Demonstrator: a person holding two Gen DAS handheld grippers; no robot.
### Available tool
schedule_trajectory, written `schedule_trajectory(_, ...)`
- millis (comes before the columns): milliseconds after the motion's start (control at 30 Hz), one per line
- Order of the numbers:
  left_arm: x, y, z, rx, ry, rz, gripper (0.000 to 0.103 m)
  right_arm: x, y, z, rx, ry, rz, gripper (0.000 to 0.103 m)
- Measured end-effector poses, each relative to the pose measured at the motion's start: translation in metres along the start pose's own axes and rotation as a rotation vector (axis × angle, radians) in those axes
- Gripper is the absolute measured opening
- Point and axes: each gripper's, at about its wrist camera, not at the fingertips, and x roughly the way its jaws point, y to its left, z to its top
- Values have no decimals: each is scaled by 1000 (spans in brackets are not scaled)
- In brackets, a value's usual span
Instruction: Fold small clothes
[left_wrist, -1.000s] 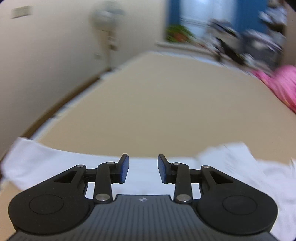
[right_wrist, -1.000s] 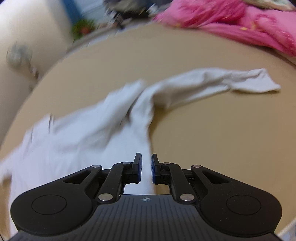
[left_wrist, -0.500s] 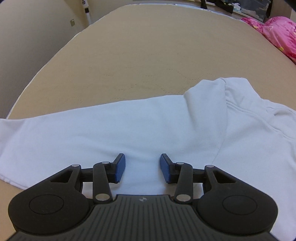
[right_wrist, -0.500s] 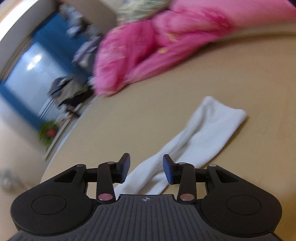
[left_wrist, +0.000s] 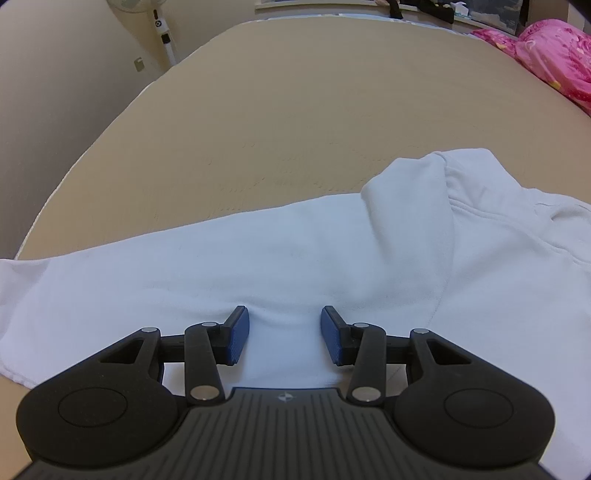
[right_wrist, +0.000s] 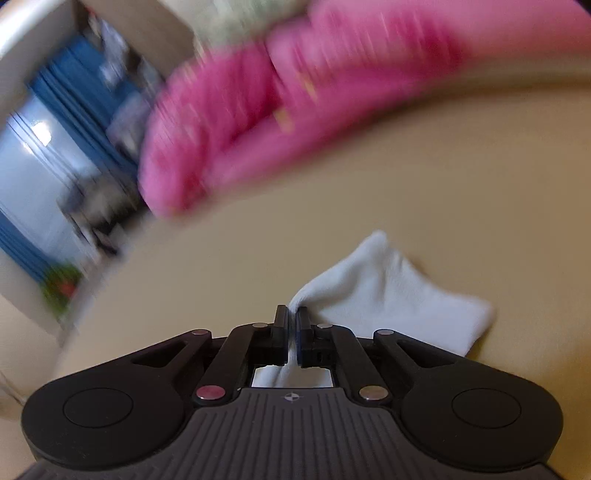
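A white long-sleeved top (left_wrist: 295, 258) lies spread across the tan bed (left_wrist: 314, 110). In the left wrist view one sleeve runs to the left and the body bunches up at the right. My left gripper (left_wrist: 284, 334) points down at the sleeve, open, with its blue pads (left_wrist: 236, 334) resting on the cloth and a small pucker between them. In the blurred right wrist view my right gripper (right_wrist: 291, 325) is shut on the edge of the other white sleeve (right_wrist: 388, 295), whose cuff end lies flat on the bed just ahead.
A pink blanket (right_wrist: 295, 110) is heaped along the far side of the bed, and also shows as the pink blanket (left_wrist: 554, 55) at the top right. A standing fan (left_wrist: 162, 33) and the wall are beyond the left bed edge. Blue curtains (right_wrist: 74, 103) hang far left.
The left gripper sank onto the sleeve and its jaws widened a little. The right gripper swung out along the other sleeve, opened over it, then closed on its edge.
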Motion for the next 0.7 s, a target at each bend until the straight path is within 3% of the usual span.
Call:
schedule_trajectory(100,3,0,3,-8,8,-5,48,-67,14,30,13,-303,169,3)
schedule_trajectory(167,-3,2,3,-6,12,-6,48,-93,2,35,1,-385,129,3)
schedule_trajectory(233,-4,2,3,-7,17,-6,49,-103,-34,27,52,-399,-9,3)
schedule_trajectory(267,-4,3,3,-8,20,-6,49,-101,-58,21,77,-369,-138,3)
schedule_trajectory(300,-5,3,3,-10,23,-7,49,-94,-81,14,97,-302,-288,3)
schedule_trajectory(333,-6,3,4,-11,26,-7,49,-81,-109,7,127,-172,-467,3)
schedule_trajectory(367,-6,4,5,-12,29,-9,50,-75,-134,-1,171,-65,-554,1)
schedule_trajectory(400,-7,5,5,-17,31,-11,50,-84,-146,-8,204,-106,-486,1)
schedule_trajectory(433,-8,6,6,-28,30,-11,50,-89,-140,-5,151,-111,-504,3)
schedule_trajectory(467,-10,8,7,-37,26,-8,50,-93,-123,-1,60,-121,-604,11)
schedule_trajectory(500,-13,8,9,-47,12,-3,50,-104,-106,0,-12,-193,-670,12)
schedule_trajectory(533,-19,8,11,-53,-26,-1,50,-120,-87,-2,-66,-292,-678,15)
schedule_trajectory(567,-24,8,12,-55,-62,-6,50,-127,-71,-4,-96,-329,-663,22)
schedule_trajectory(633,-40,5,16,-64,-146,-48,50,-132,-36,-18,-163,-307,-536,26)
schedule_trajectory(700,-50,2,21,-73,-203,-116,50,-134,7,-47,-248,-236,-340,26)
